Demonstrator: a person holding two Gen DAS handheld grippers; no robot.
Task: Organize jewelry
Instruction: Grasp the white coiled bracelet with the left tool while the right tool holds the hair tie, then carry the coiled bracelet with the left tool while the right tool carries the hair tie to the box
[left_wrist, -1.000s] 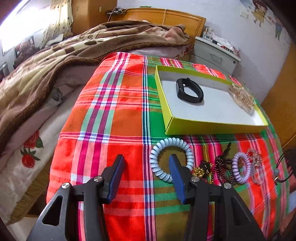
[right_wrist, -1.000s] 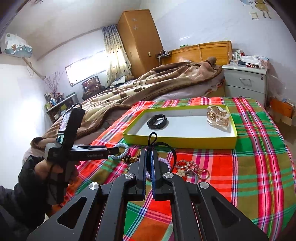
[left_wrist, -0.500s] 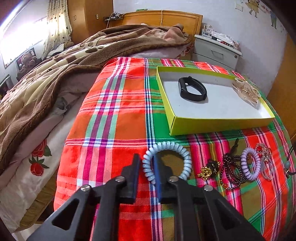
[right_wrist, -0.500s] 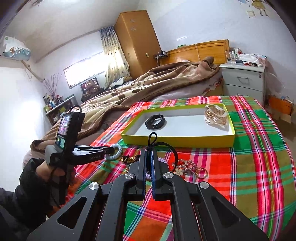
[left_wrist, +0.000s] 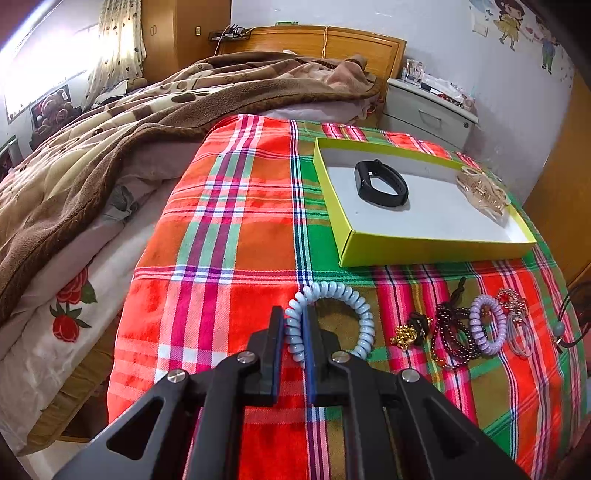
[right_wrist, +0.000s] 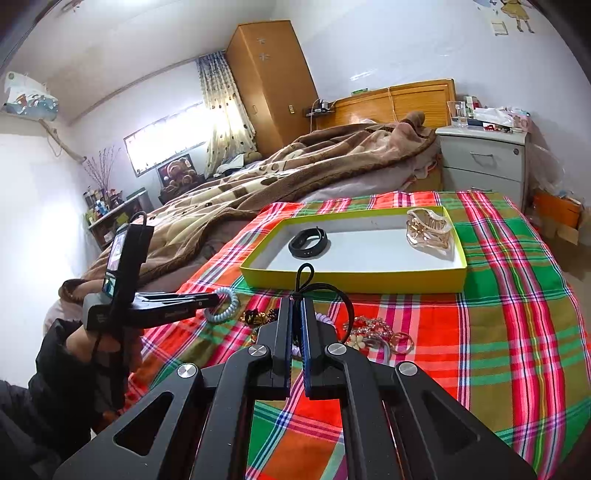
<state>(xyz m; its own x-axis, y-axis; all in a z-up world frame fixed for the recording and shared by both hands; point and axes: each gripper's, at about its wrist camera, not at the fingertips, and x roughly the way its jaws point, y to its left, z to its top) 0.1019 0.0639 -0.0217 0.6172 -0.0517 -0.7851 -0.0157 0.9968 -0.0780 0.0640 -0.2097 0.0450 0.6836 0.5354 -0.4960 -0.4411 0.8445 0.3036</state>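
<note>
My left gripper (left_wrist: 294, 314) is shut on the left side of a pale blue spiral hair tie (left_wrist: 364, 314), held just above the plaid cloth; it also shows in the right wrist view (right_wrist: 221, 308). My right gripper (right_wrist: 296, 304) is shut on a black cord necklace (right_wrist: 325, 286) and holds it above the cloth. A yellow-green box (left_wrist: 424, 251) with a white floor holds a black wristband (left_wrist: 380, 182) and a gold hair claw (left_wrist: 480, 192). The box (right_wrist: 351, 278) lies just beyond my right gripper.
Loose jewelry lies on the plaid cloth (left_wrist: 229, 236) right of the blue tie: a gold charm (left_wrist: 406, 332), dark beads (left_wrist: 454, 332), a lilac spiral tie (left_wrist: 487, 325), thin bangles (left_wrist: 519, 328). A brown blanket (left_wrist: 92, 147) covers the bed at left. A nightstand (right_wrist: 484, 166) stands behind.
My left gripper closed on the blue spiral tie and lifted it slightly off the cloth. My right gripper kept hold of the black cord and barely moved.
</note>
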